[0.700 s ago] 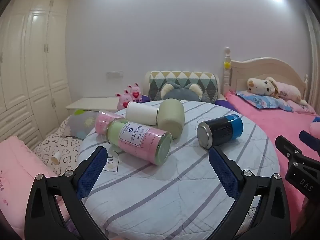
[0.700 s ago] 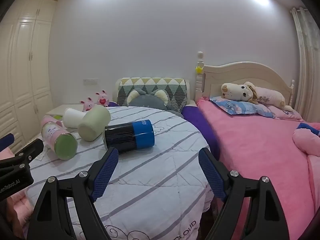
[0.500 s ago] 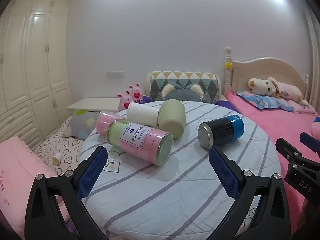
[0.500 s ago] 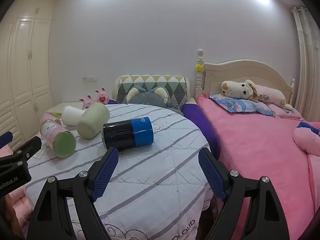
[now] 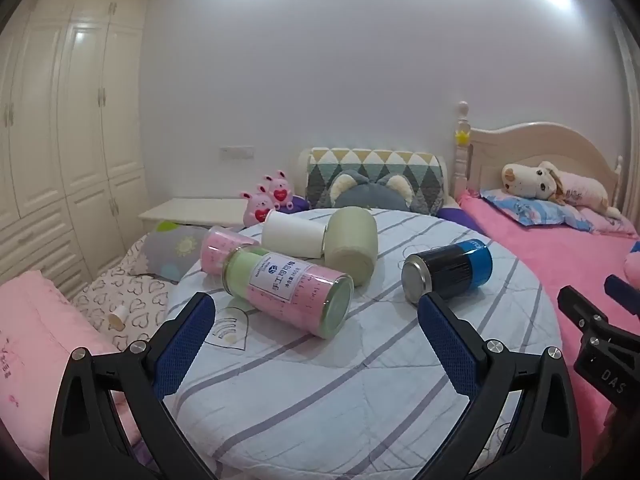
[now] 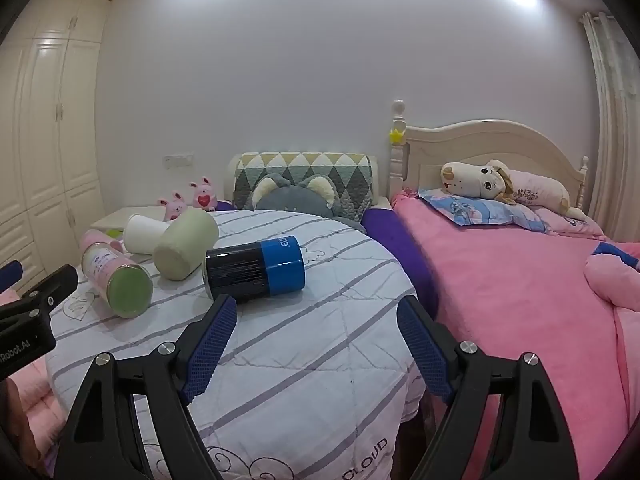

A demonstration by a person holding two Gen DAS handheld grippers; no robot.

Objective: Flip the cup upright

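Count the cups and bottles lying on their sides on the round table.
5: black-and-blue cup rightmost, green-and-pink labelled bottle nearest, sage-green cup and white cup behind, pink cup left, partly hidden.

White wall (image 5: 340,80); cream wardrobe (image 5: 60,128) at 9 o'clock; pink bed (image 6: 520,264), cream headboard (image 6: 492,148) at 3 o'clock; ceiling lights glare.

Cups (image 5: 350,242) lie on table (image 5: 360,380), bed (image 6: 520,280) right.
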